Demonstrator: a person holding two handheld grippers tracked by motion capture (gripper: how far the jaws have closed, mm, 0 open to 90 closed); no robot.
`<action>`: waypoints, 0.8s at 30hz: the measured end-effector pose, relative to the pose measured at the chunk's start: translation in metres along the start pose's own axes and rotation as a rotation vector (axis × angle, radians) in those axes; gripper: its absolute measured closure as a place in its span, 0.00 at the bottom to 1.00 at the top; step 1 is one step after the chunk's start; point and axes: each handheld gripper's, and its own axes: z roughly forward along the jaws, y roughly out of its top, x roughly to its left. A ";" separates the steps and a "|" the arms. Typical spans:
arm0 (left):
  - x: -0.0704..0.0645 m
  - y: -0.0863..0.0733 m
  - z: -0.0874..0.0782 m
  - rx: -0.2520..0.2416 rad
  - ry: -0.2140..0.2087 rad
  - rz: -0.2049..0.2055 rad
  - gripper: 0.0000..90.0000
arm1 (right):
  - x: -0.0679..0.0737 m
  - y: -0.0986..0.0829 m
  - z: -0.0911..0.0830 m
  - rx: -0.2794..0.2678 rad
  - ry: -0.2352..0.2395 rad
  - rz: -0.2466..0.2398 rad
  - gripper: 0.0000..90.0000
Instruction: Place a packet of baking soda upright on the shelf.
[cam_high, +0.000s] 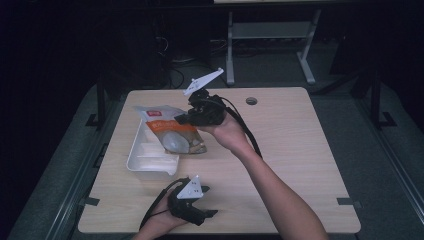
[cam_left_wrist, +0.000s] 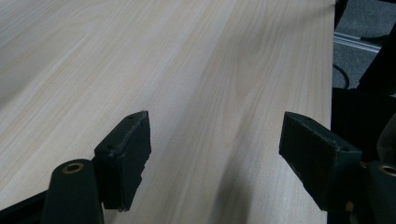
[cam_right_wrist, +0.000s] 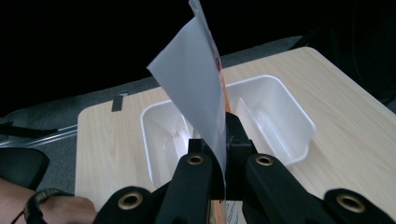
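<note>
Snack bag (cam_high: 172, 131) is hanging pinched in the right hand-held gripper (cam_right_wrist: 223, 154) over the white tub (cam_right_wrist: 299, 122), seemingly not yet lowered in (placing remains); nearer, the left hand-held gripper (cam_left_wrist: 215, 154) is resting spread apart on the desk (cam_left_wrist: 187, 70).

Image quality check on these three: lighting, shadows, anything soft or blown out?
High view: room dark beyond the table, mild vignette, packet slightly soft. Left gripper view: evenly lit wood, the open left gripper casts soft shadow streaks, fingers sharp. Right gripper view: black background, pale back of the packet held by the right gripper near-blown, white tray bright but readable.
</note>
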 end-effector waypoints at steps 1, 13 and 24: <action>0.000 0.000 0.000 -0.001 0.001 -0.002 0.27 | 0.002 0.004 0.006 0.004 0.009 -0.008 0.99; 0.000 0.000 0.000 0.002 0.007 0.007 0.28 | 0.008 0.015 0.029 0.021 0.036 -0.023 0.99; 0.001 0.000 0.000 0.003 0.004 0.009 0.28 | 0.014 0.022 0.050 0.025 0.069 -0.031 0.99</action>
